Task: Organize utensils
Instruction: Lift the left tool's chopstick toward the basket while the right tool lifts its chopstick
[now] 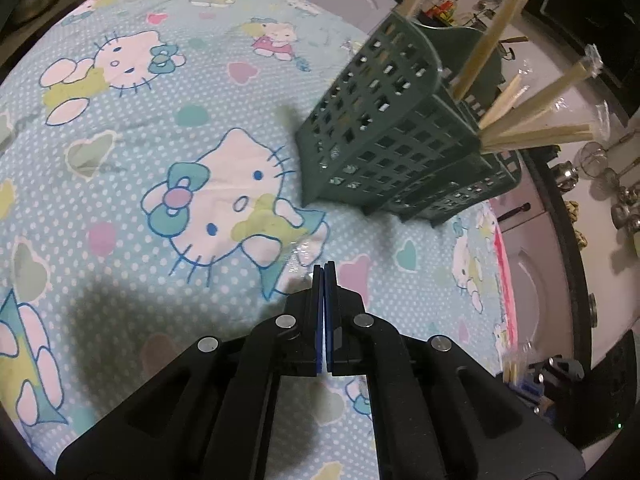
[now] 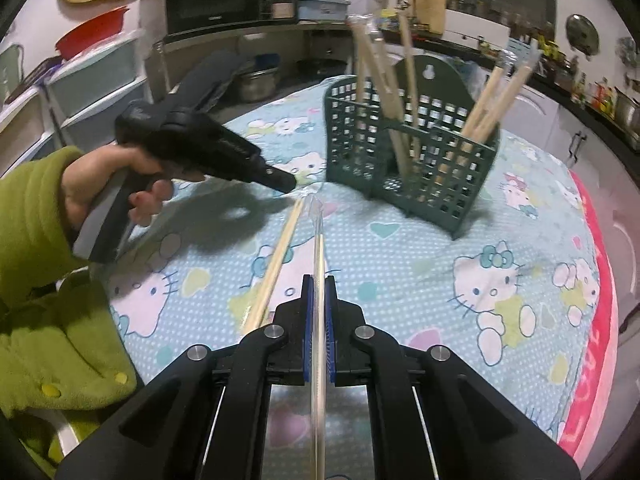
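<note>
A dark green utensil basket (image 1: pixel 392 132) stands on the Hello Kitty cloth (image 1: pixel 160 128) and holds several wrapped wooden chopsticks (image 1: pixel 532 100). My left gripper (image 1: pixel 324 270) is shut, with a bit of clear wrapper at its tips. In the right wrist view the basket (image 2: pixel 412 152) stands ahead. My right gripper (image 2: pixel 319 280) is shut on a wrapped chopstick (image 2: pixel 319 248) that points toward the basket. A second chopstick (image 2: pixel 276 264) in the same clear wrapper hangs left of it. The left gripper (image 2: pixel 286 182) touches the wrapper's far end.
The cloth (image 2: pixel 440 288) covers a round table with a pink border (image 2: pixel 596 320) at the right. Cabinets, a microwave (image 2: pixel 214 0) and shelves stand behind. My green sleeve (image 2: pixel 44 240) is at the left. Glassware (image 1: pixel 592 160) stands on a counter.
</note>
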Demonstrator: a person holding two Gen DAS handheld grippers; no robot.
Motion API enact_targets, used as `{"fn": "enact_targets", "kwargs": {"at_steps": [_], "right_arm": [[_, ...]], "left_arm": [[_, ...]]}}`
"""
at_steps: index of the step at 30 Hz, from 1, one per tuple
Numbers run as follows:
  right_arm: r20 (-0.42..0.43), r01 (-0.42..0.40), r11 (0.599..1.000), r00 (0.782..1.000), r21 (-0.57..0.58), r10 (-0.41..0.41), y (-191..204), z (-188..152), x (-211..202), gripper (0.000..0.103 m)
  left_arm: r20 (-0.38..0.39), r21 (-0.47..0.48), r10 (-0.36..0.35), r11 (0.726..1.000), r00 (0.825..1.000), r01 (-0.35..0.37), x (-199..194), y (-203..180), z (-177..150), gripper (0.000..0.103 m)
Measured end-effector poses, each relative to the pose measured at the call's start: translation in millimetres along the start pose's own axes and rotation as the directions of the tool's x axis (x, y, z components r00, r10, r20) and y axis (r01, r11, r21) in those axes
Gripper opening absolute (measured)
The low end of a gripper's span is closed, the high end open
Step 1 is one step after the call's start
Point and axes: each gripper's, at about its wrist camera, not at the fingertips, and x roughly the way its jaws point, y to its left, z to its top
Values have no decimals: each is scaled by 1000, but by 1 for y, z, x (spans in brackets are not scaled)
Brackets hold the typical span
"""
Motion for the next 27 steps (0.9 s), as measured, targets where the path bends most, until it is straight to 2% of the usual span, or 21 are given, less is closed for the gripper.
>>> {"fn": "enact_targets", "kwargs": {"at_steps": [3,6,8,10,12,15,19,22,24,27], "right_arm": [[13,7,1000,1000,18,-7,-3,4,1,5],[26,13,999,1000,35,-14,-5,7,-1,5],[40,17,998,999,55,-19,-8,9,-3,6],[55,19,997,998,72,-23,-13,11,-4,5],[67,19,996,997,88,-25,-18,14,-5,5],[89,24,994,995,107,-33,-24,20,-8,6],[113,27,992,993,121,-41,-30,28,-10,6],[135,31,990,990,139,-50,-36,30,-15,5],[144,33,987,988,157,-56,-41,30,-18,6],[151,46,982,986,183,-74,-48,28,-23,6]], "left_arm": [[-12,9,1,1000,1000,-1,2,-3,-2,0],[-50,-4,35,999,998,-35,14,-4,-2,0],[-47,4,57,998,997,-57,18,-10,-1,0],[-46,13,82,997,996,-82,18,-14,1,4],[-53,28,114,993,992,-113,19,-18,1,14],[-69,36,127,992,990,-124,20,-22,2,21],[-83,66,179,983,980,-174,30,-31,4,24],[-70,104,223,971,972,-215,38,-40,5,22],[-55,125,268,958,962,-260,41,-42,6,10],[-54,133,272,956,961,-263,45,-44,8,9]]}}
